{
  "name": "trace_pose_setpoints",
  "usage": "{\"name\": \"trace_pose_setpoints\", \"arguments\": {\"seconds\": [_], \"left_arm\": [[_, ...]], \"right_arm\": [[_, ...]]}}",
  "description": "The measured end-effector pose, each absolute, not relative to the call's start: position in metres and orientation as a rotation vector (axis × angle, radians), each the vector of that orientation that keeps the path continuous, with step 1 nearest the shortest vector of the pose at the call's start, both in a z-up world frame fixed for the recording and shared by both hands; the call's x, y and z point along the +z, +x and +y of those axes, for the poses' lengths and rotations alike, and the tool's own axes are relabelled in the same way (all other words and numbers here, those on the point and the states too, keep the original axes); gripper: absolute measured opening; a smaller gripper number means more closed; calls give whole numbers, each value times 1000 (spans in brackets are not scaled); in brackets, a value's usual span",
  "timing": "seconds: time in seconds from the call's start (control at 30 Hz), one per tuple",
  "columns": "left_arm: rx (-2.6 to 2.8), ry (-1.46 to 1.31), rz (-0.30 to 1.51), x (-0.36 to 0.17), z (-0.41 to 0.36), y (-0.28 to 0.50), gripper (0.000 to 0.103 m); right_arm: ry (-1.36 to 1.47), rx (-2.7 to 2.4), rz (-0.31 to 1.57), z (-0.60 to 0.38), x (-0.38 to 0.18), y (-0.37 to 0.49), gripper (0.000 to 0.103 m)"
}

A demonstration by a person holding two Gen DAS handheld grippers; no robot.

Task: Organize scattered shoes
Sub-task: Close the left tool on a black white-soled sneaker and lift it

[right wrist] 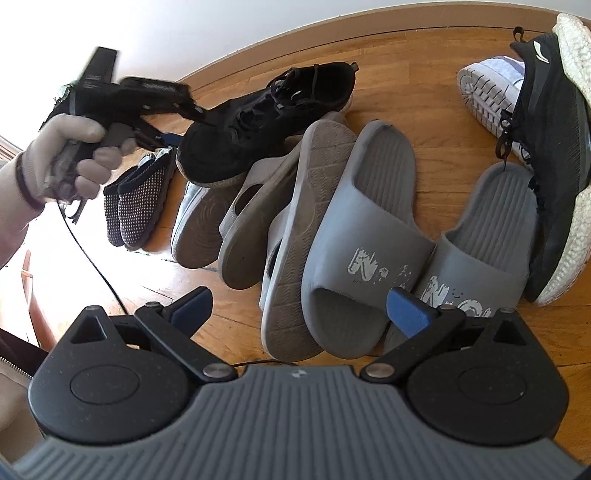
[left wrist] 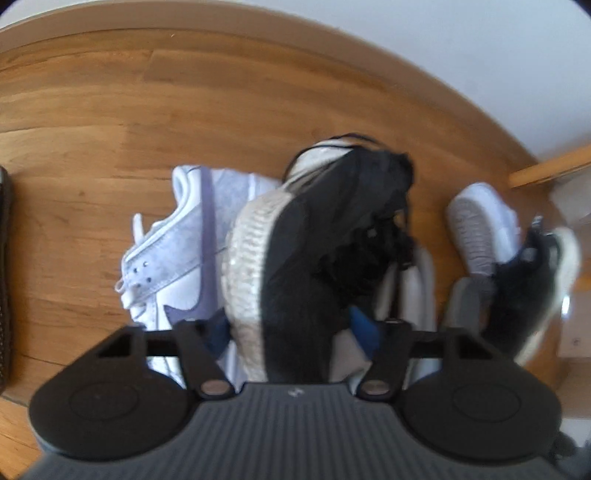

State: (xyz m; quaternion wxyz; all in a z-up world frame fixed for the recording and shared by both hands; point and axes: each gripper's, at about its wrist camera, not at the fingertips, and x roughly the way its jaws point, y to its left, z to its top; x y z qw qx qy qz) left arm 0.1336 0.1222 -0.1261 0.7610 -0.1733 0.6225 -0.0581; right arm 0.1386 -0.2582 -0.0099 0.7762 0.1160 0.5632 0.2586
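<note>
A black sneaker with a white knit-look sole [left wrist: 306,240] lies tilted on the wooden floor, resting on a white and lilac sneaker [left wrist: 177,236]. My left gripper [left wrist: 290,332] is shut on it, one blue finger against the sole and the other against the upper. In the right wrist view a gloved hand [right wrist: 74,155] holds that left gripper [right wrist: 173,138] at one end of the black sneaker [right wrist: 266,122]. My right gripper [right wrist: 301,310] hangs open above a pair of grey slides [right wrist: 369,240], with nothing between its fingers.
Two beige slides [right wrist: 295,206] lie sole-up beside the grey pair. Dotted dark slippers [right wrist: 136,203] sit to the left. A second black sneaker [right wrist: 550,147] lies on its side at the right, over a white sneaker [right wrist: 487,92]. The wall and skirting board [left wrist: 258,22] run behind the shoes.
</note>
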Motion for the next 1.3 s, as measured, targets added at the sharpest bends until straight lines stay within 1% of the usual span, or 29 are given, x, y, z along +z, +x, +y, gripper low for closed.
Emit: {"name": "trace_pose_setpoints", "arguments": {"seconds": [0.03, 0.07, 0.2, 0.37, 0.47, 0.63, 0.7, 0.77, 0.9, 1.03, 1.1, 1.17, 1.23, 1.3], "left_arm": [[-124, -387, 1339, -125, 124, 132, 32], [-123, -394, 1328, -124, 126, 131, 29], [-110, -482, 1270, -103, 139, 125, 29], [-136, -708, 1235, -77, 169, 117, 29], [-170, -845, 1143, -54, 195, 106, 29], [-96, -970, 942, -26, 252, 82, 29], [-39, -996, 893, -24, 268, 71, 28], [55, -1036, 859, -33, 290, 55, 28], [230, -1143, 905, -82, 323, 27, 28], [327, -1101, 1054, -138, 323, 12, 28], [340, -1077, 1123, -161, 317, 6, 26], [293, -1035, 1175, -165, 301, 6, 26], [207, -1077, 1242, -170, 277, 6, 26], [187, -1058, 1271, -170, 265, 7, 27]], "right_arm": [[254, 560, 1226, -257, -11, 139, 102], [260, 562, 1230, -257, -12, 139, 102], [271, 566, 1248, -254, -16, 136, 102], [271, 574, 1276, -252, -22, 135, 102], [272, 581, 1292, -250, -27, 136, 102], [271, 598, 1318, -245, -33, 135, 102], [272, 602, 1328, -244, -35, 134, 102], [278, 602, 1339, -243, -37, 134, 102], [294, 593, 1361, -244, -41, 133, 102], [293, 590, 1377, -241, -44, 131, 102], [290, 594, 1382, -238, -44, 129, 102], [284, 602, 1384, -235, -44, 128, 102], [281, 614, 1384, -232, -43, 128, 102], [278, 628, 1385, -229, -42, 127, 102]]}}
